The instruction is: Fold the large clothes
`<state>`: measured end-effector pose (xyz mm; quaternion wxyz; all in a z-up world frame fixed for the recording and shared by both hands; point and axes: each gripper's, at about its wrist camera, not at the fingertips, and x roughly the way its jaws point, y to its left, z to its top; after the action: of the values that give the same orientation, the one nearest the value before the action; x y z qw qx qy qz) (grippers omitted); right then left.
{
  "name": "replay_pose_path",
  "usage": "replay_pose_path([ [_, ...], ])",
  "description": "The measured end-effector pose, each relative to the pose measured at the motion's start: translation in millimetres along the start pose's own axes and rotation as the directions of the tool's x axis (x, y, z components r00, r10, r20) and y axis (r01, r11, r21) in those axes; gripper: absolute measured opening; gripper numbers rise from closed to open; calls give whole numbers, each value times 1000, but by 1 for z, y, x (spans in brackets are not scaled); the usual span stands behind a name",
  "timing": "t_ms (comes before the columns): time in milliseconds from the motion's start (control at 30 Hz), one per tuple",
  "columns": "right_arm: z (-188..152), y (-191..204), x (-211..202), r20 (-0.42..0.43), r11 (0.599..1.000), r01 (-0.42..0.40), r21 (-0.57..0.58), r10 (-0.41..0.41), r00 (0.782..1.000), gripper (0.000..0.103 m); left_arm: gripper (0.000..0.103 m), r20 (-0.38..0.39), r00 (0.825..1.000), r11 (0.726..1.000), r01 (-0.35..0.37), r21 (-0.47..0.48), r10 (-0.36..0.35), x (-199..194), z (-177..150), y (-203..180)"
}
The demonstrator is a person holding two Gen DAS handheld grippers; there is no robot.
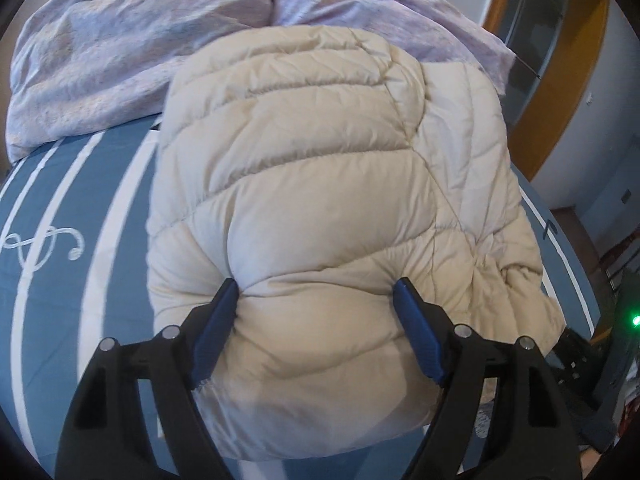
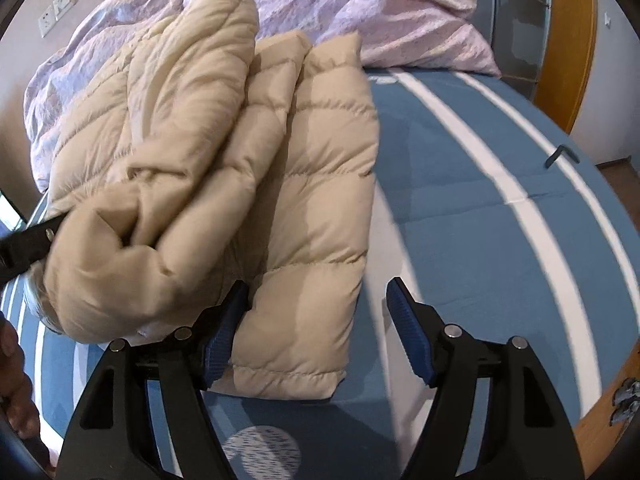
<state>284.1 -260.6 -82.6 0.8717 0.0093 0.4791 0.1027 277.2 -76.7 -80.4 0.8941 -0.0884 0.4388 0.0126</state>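
Note:
A beige quilted down jacket (image 1: pixel 320 168) lies folded in a thick bundle on the bed. My left gripper (image 1: pixel 316 292) has its jaws wide apart, pressed into the jacket's near puffy edge, which bulges between the blue pads (image 1: pixel 216 328). In the right wrist view the jacket (image 2: pixel 224 152) fills the left half. My right gripper (image 2: pixel 316 292) is open; its left pad (image 2: pixel 228 328) touches the jacket's lower edge, its right pad (image 2: pixel 412 332) is over bare sheet. The left gripper's black finger (image 2: pixel 28 244) shows at the far left, beside the bundle.
The bed has a blue sheet with white stripes (image 2: pixel 500 184). A crumpled lilac duvet (image 1: pixel 132 52) lies heaped at the far end, also in the right wrist view (image 2: pixel 360 12). A wooden door frame (image 1: pixel 560 92) stands at the right. Wooden floor (image 2: pixel 612 412) lies beyond the bed's right edge.

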Motion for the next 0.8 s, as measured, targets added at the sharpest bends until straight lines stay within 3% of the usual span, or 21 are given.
replay_pose_path([
  [200,25,-17,-30,103,995,102,10,-103,989,71,79,2,1000,1000,23,9,-23,8,-2,-3],
  [300,44,-20,-46,153,994,107,33,-111,982,68,79,1,999,999,39,8,-39,9,-2,0],
  [400,65,-11,-53,181,998,66,24,-70,981,61,79,2,999,999,46,14,-46,10,-2,1],
  [567,87,26,-46,167,999,-25,-33,30,985,38,79,3,998,998,57,27,-57,10,-3,4],
  [633,91,41,-39,155,997,-58,-49,65,986,35,79,2,998,998,61,32,-61,10,-3,4],
  [700,90,51,-32,143,996,-65,-64,74,987,34,79,0,998,997,65,34,-65,9,-3,4],
  [800,79,58,-16,92,997,-8,-80,15,996,29,79,-1,997,997,71,35,-71,8,-3,5],
])
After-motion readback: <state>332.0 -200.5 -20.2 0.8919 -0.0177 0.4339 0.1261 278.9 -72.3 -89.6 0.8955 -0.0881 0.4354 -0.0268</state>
